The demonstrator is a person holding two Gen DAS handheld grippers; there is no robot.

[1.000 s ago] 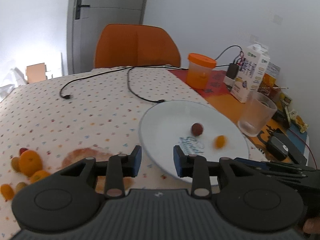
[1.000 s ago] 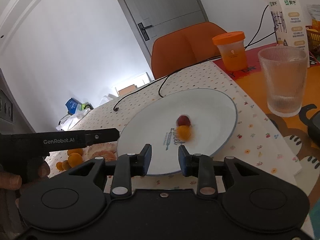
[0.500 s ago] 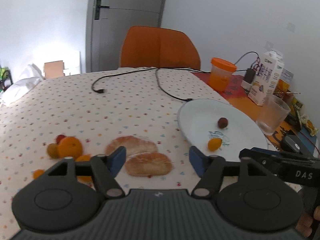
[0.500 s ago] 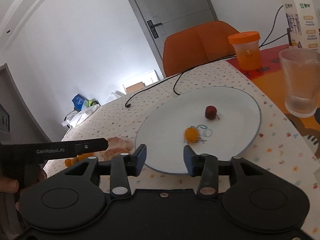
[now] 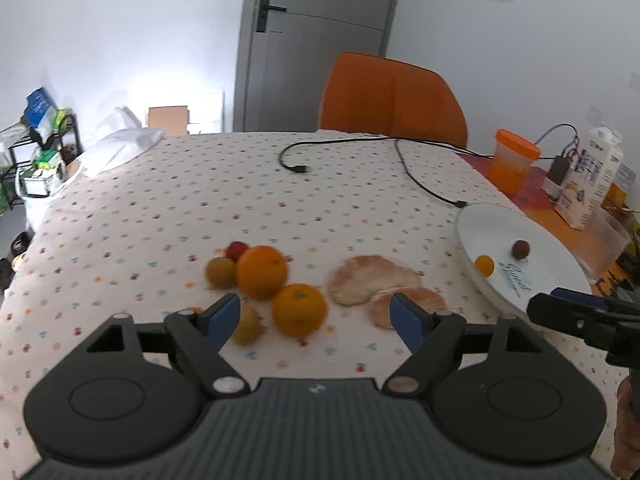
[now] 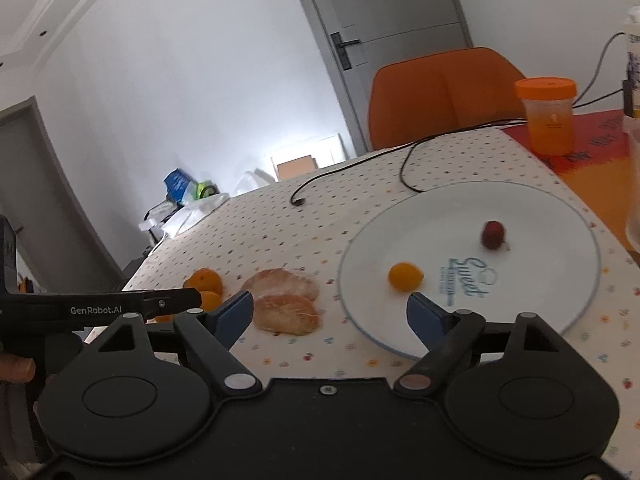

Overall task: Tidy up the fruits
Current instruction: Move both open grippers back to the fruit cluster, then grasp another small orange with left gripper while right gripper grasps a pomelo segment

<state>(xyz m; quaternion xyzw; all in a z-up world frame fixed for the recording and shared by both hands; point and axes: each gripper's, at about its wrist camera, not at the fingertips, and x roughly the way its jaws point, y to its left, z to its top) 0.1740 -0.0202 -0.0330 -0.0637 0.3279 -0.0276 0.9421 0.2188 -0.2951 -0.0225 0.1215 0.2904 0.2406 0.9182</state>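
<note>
The left tool (image 5: pixel 316 312) points down over the bench (image 5: pixel 200 200) at the low centre of its frame, its jaws spreading wider with nothing pinched between them. Just past its blue pads (image 5: pixel 222 314) lies a cluster of fruit: a large orange (image 5: pixel 261 272), a second orange (image 5: pixel 299 309) in front of it, a small red fruit (image 5: pixel 237 249) and a brownish one (image 5: pixel 220 273) at the upper left of the cluster, and another brownish fruit (image 5: pixel 248 324) partly hidden behind the left pad. Two peeled citrus pieces (image 5: pixel 366 284) lie right of the oranges; the nearer one is partly covered by the right pad.

The right tool (image 6: pixel 330 310) is also tilted down, jaws likewise opening and empty. Its right pad overlaps the near rim of the white plate (image 6: pixel 560 216) at the frame's right. On the plate sit a small orange fruit (image 6: pixel 405 276) left of centre and a dark red fruit (image 6: pixel 493 234) further back, well apart.

In the left view the plate is cut by the right tool's black body at the lower right, and a bit of hand (image 5: pixel 626 420) shows at the edge. In the right view the left tool's arm crosses the oranges at mid left, hiding part of them; fingers (image 6: pixel 16 368) show at the far left edge. Fruit outlines are blurred.
</note>
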